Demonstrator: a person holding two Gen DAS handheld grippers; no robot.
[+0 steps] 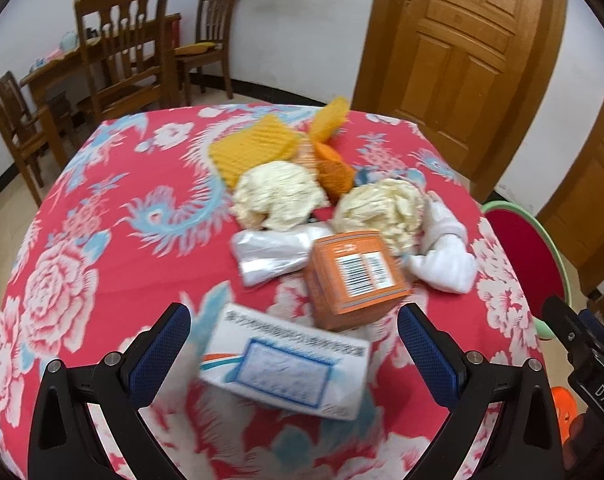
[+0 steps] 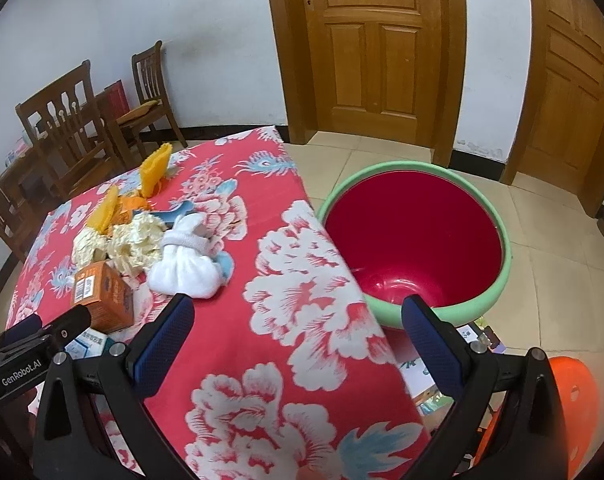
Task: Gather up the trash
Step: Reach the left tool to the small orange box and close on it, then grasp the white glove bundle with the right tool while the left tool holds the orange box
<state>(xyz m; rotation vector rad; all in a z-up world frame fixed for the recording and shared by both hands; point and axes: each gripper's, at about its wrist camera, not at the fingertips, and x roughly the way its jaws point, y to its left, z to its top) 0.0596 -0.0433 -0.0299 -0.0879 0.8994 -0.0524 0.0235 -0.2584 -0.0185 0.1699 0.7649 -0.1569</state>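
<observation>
A home dining room, as I see it through the wrist cameras.

I'm looking at panelled wooden doors (image 2: pixel 368 46), carved wooden dining chairs (image 1: pixel 121 44) around a wooden table (image 1: pixel 57 66), white walls, a tiled floor (image 2: pixel 542 248), and a red floral cloth (image 1: pixel 113 216) covering the near table.

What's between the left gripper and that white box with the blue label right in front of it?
Nothing visible. The left gripper is open, and the white box lies flat on the tablecloth between its fingers; the orange box sits beyond.
</observation>
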